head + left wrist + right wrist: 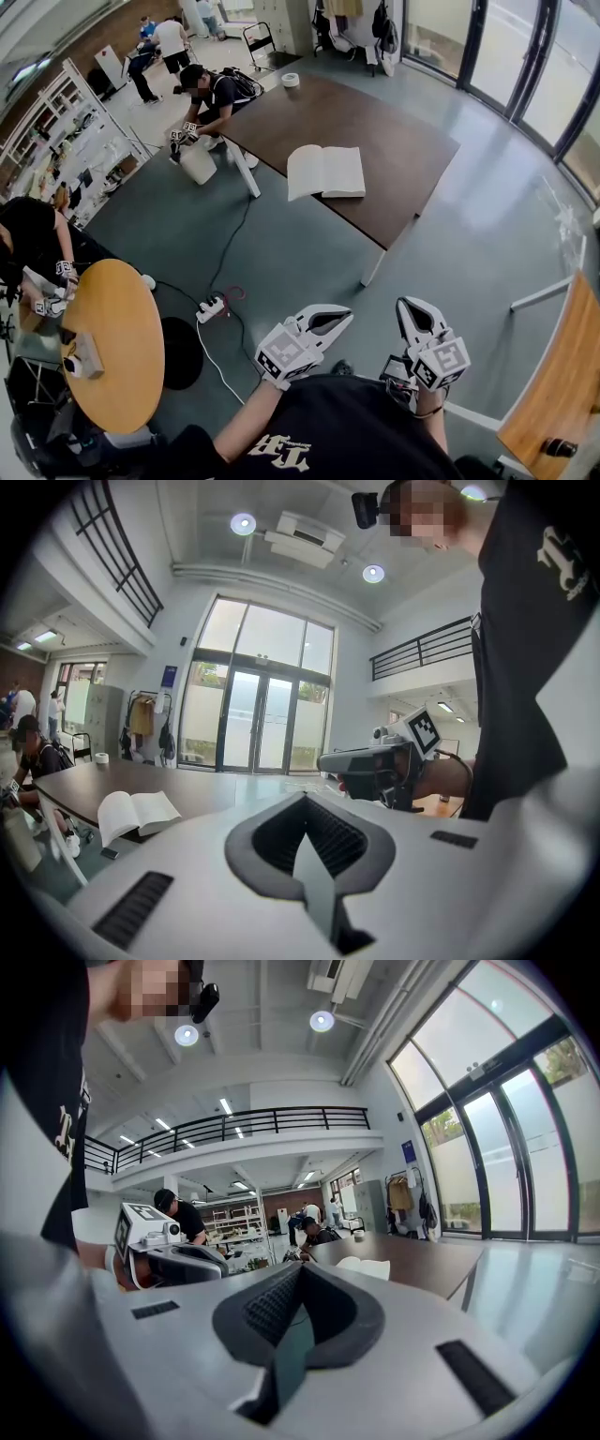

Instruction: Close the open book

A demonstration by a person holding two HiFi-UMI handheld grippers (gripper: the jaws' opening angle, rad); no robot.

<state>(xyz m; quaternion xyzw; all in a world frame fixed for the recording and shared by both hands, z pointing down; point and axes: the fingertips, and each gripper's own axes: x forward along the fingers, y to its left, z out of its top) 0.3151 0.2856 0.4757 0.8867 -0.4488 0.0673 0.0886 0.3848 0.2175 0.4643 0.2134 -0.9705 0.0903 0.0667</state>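
An open white book (325,172) lies flat on a dark brown table (403,159), near its front edge, a good way ahead of me. Both grippers are held close to my body, far short of the table. My left gripper (339,317) is shut with nothing in it, and my right gripper (409,307) is likewise shut and empty. In the left gripper view the jaws (309,841) are pressed together; the book (137,812) shows at the lower left and the right gripper (375,766) beside it. The right gripper view (292,1321) shows the book (367,1267) small on the table (422,1269).
A round wooden table (112,337) and a black stool (180,352) stand at my left. A power strip (211,307) with cables lies on the floor ahead. Another wooden table (562,394) is at the right. A tape roll (291,80) sits at the brown table's far end; people work behind.
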